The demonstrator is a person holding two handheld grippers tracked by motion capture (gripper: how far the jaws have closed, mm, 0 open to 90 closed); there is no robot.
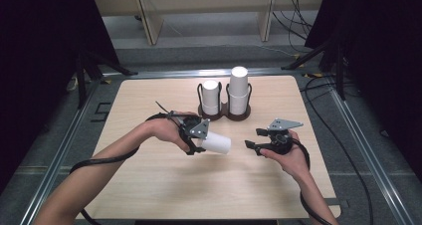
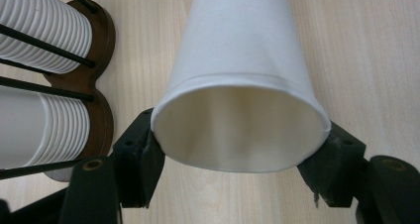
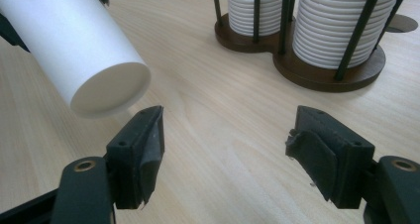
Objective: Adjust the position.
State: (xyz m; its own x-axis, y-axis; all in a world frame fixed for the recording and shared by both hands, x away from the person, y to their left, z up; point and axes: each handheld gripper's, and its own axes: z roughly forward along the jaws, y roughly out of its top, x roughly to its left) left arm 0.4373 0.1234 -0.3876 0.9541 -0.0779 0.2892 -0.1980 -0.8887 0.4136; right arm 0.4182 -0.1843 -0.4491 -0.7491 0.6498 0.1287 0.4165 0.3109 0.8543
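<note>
Left gripper (image 1: 201, 144): clamped on the plain white paper cup (image 1: 215, 143) near its rim, sideways, just in front of the brown two-post cup rack (image 1: 225, 113).
Right gripper (image 1: 255, 140): jaws wide, nothing held, front-right of the rack.

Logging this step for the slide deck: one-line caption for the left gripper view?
Hand-held gripper clamps a white paper cup by its rim above the wooden table, beside the cup rack.
</note>
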